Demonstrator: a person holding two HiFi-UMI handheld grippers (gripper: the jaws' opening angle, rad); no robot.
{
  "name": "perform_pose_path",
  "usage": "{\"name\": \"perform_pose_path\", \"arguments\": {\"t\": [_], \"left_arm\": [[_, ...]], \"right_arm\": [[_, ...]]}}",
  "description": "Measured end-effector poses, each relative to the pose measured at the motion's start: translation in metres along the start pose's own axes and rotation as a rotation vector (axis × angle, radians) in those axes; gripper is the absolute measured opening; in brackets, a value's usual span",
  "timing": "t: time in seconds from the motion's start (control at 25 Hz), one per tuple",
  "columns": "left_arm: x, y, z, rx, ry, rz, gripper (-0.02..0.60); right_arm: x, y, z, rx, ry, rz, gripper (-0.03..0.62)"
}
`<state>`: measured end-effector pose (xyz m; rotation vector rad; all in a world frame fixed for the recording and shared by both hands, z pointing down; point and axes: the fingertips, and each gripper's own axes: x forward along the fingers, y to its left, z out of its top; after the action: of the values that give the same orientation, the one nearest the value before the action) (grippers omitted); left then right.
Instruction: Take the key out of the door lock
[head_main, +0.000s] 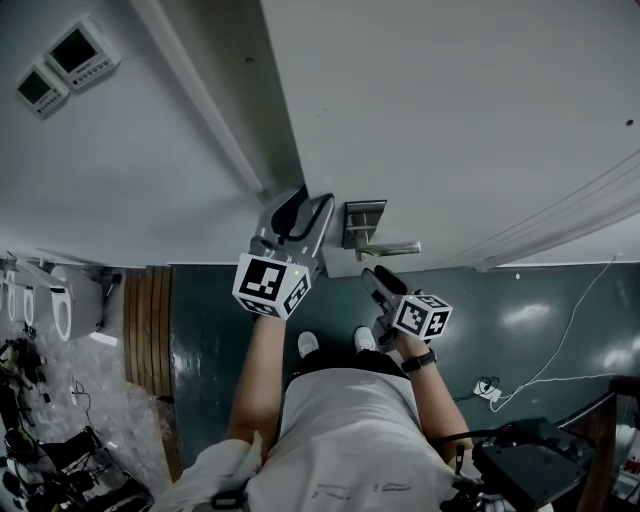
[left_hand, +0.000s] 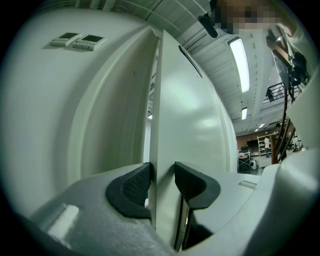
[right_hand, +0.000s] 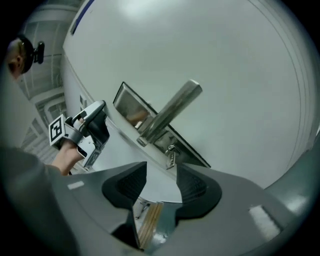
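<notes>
The white door (head_main: 450, 120) carries a metal lock plate (head_main: 362, 222) with a lever handle (head_main: 385, 247). In the right gripper view a small key (right_hand: 171, 156) sticks out of the plate (right_hand: 132, 107) just below the handle (right_hand: 170, 112). My right gripper (right_hand: 161, 180) stands open a short way before the key, with nothing between its pads. In the head view the right gripper (head_main: 370, 275) sits just below the handle. My left gripper (left_hand: 162, 182) is closed on the door's edge (left_hand: 159, 125), one pad on each face, and it also shows as the left gripper (head_main: 300, 205) beside the plate.
Two control panels (head_main: 65, 60) hang on the wall left of the door frame. A wooden strip (head_main: 150, 340) lies on the dark floor at left. White cables (head_main: 540, 370) and black equipment (head_main: 530, 465) lie at right. Clutter fills the lower left corner.
</notes>
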<state>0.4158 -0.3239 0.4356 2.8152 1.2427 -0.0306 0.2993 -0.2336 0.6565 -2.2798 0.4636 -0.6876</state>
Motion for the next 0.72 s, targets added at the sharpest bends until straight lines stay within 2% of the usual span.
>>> {"name": "perform_pose_path", "arguments": {"t": [0.4,0.52,0.6,0.72], "left_arm": [[-0.001,-0.001,0.0,0.001,0.003,0.002,0.156],[-0.001,-0.001,0.0,0.001,0.003,0.002,0.156],[-0.001,-0.002,0.0,0.001,0.002,0.0,0.156],[-0.003,-0.001,0.001,0.002,0.0,0.0,0.155]], "right_arm": [[0.043,-0.013,-0.005,0.267,-0.042,0.115,0.192],[0.049,-0.016,-0.004,0.359,-0.067,0.148,0.17],[0.049,-0.021,-0.004,0.429,-0.082,0.137,0.156],[0.054,-0.023,-0.002,0.464,-0.101,0.159,0.118]]}}
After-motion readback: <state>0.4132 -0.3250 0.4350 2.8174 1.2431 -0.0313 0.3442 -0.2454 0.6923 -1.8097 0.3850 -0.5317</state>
